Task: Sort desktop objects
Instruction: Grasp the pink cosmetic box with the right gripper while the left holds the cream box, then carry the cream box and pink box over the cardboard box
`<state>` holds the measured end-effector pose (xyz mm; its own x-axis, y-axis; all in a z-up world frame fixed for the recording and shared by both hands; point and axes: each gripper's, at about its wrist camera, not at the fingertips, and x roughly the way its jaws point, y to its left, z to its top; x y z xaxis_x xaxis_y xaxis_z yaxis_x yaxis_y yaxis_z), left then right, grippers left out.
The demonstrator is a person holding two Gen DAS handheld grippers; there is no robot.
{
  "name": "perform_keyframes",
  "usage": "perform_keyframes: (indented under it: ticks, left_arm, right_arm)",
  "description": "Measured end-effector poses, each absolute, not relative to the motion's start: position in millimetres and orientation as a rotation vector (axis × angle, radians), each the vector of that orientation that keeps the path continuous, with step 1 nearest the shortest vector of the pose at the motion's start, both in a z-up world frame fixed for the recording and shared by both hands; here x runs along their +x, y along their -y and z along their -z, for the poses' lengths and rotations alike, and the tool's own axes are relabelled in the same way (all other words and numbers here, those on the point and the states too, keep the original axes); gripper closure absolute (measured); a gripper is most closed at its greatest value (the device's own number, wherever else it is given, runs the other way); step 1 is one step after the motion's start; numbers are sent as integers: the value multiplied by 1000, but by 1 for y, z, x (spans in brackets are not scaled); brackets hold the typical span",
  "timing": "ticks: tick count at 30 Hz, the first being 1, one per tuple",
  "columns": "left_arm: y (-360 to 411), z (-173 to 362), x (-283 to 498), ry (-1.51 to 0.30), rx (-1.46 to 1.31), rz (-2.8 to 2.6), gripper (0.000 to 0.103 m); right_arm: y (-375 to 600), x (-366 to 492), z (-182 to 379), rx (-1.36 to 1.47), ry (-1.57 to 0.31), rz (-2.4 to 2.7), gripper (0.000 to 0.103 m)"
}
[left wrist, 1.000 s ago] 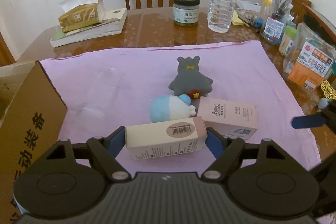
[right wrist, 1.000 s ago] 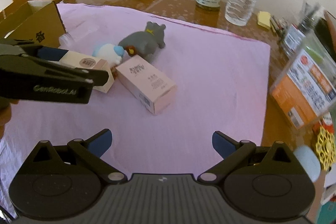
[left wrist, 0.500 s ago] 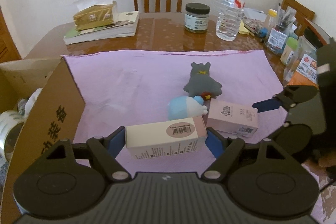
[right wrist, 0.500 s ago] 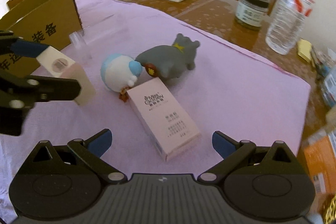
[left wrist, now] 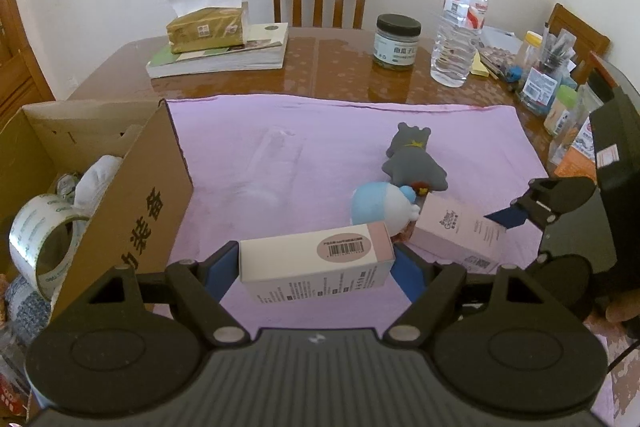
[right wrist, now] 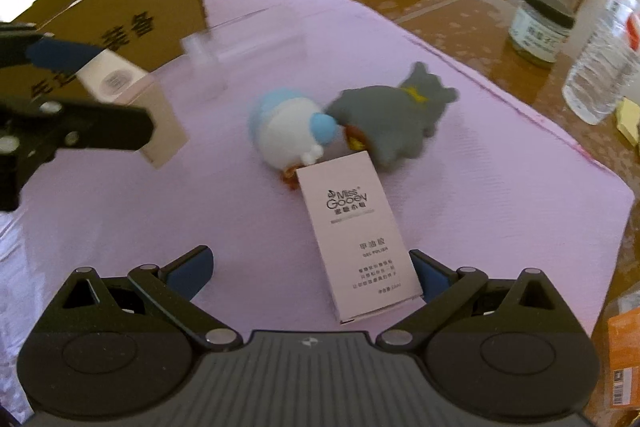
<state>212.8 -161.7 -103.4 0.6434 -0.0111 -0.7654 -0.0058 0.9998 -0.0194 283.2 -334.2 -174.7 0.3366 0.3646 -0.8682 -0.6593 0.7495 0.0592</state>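
My left gripper (left wrist: 318,269) is shut on a white and pink carton (left wrist: 316,265) and holds it above the purple cloth (left wrist: 312,147), beside the cardboard box (left wrist: 132,203). The held carton also shows in the right wrist view (right wrist: 136,103). My right gripper (right wrist: 310,273) is open, its fingers on either side of the near end of a second pink carton (right wrist: 356,235) that lies on the cloth. This carton also shows in the left wrist view (left wrist: 456,231). A blue and white toy (right wrist: 288,127) and a grey toy (right wrist: 388,119) lie just beyond it.
The cardboard box holds a tape roll (left wrist: 40,239) and other items. A clear plastic tube (left wrist: 272,163) lies on the cloth. Books with a tissue pack (left wrist: 208,27), a jar (left wrist: 398,43), a water bottle (left wrist: 460,27) and clutter (left wrist: 552,83) stand at the back and right.
My left gripper has lifted and drawn back toward the box with its carton. My right gripper has moved in over the second pink carton, which now lies between its open fingers.
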Motion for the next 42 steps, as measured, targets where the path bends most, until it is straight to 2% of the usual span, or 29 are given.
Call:
perform_keyframes:
  ticks: [6, 14, 17, 42]
  left_arm:
    - [158, 100, 206, -874, -14, 26, 23]
    - [155, 97, 197, -879, 2, 59, 23]
    - [155, 95, 195, -879, 9, 74, 23]
    - [153, 53, 178, -822, 23, 151, 23]
  right_arm:
    - [326, 284, 169, -357, -1009, -686, 4]
    - [328, 288, 162, -415, -995, -651, 35]
    - [327, 290, 162, -459, -990, -625, 54]
    - [332, 273, 113, -477, -895, -666, 59]
